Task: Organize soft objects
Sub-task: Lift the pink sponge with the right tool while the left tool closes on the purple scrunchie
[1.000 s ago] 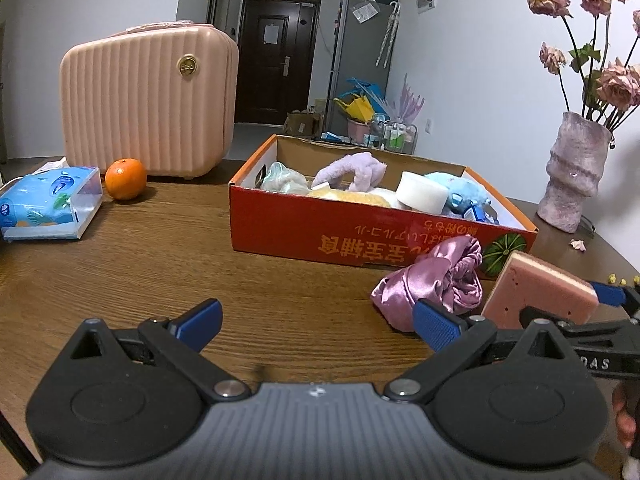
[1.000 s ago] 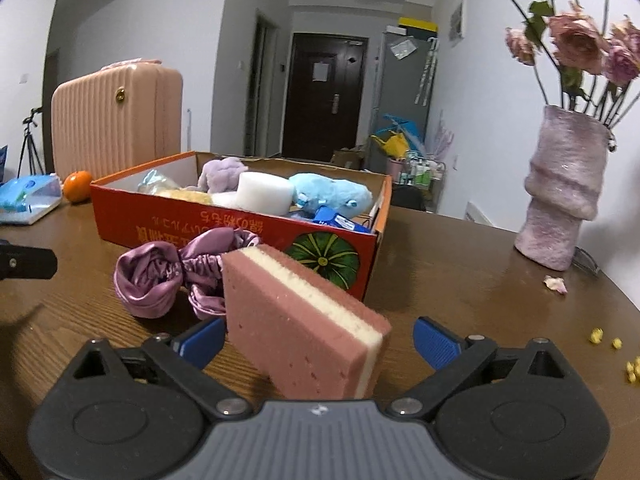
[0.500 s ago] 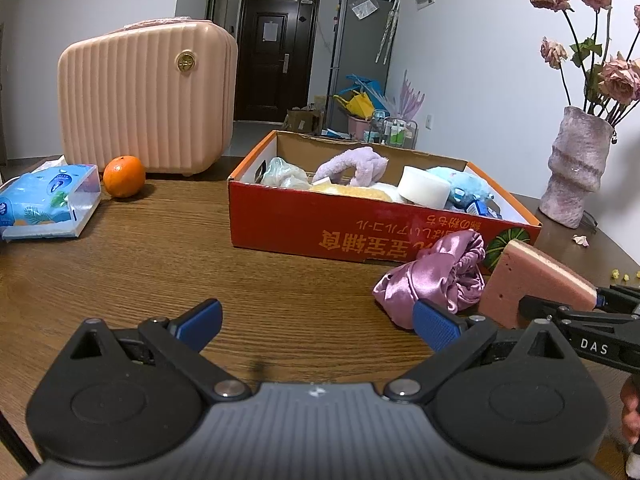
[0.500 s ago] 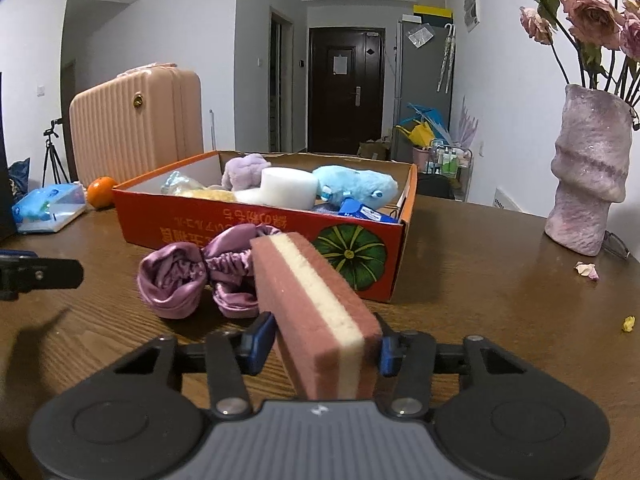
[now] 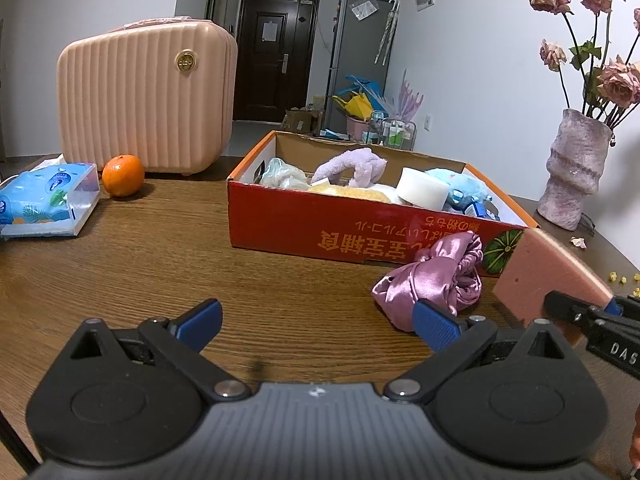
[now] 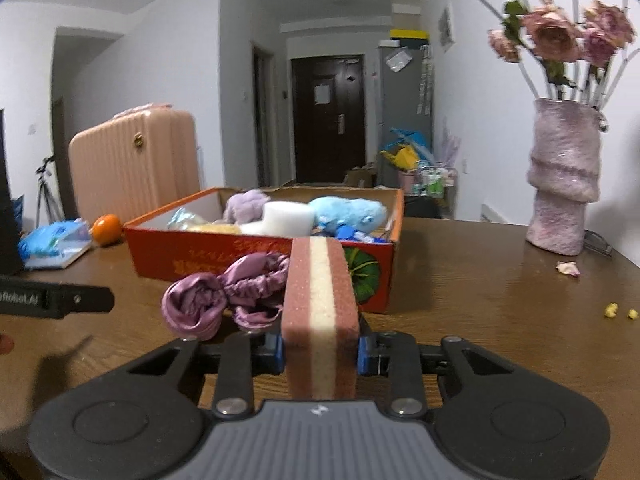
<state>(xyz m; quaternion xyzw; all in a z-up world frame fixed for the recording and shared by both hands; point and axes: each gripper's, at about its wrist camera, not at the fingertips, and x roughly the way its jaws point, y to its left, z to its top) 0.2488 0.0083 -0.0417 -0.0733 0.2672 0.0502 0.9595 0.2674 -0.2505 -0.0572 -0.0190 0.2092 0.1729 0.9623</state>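
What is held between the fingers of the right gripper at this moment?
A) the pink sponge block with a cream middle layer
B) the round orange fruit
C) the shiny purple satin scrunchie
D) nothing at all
A: in the right wrist view the right gripper is shut on the pink sponge block with a cream middle layer, its blue pads pressing on both pink sides.

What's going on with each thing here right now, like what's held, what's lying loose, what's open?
Right gripper: shut on the sponge.
Sponge: clamped on edge, stripe up.
Left gripper: open, empty.
Satin headband: loose on the table, beside the box.
Cardboard box: open-topped, soft things inside.
Pink case: closed, upright.
Orange: loose on the table.
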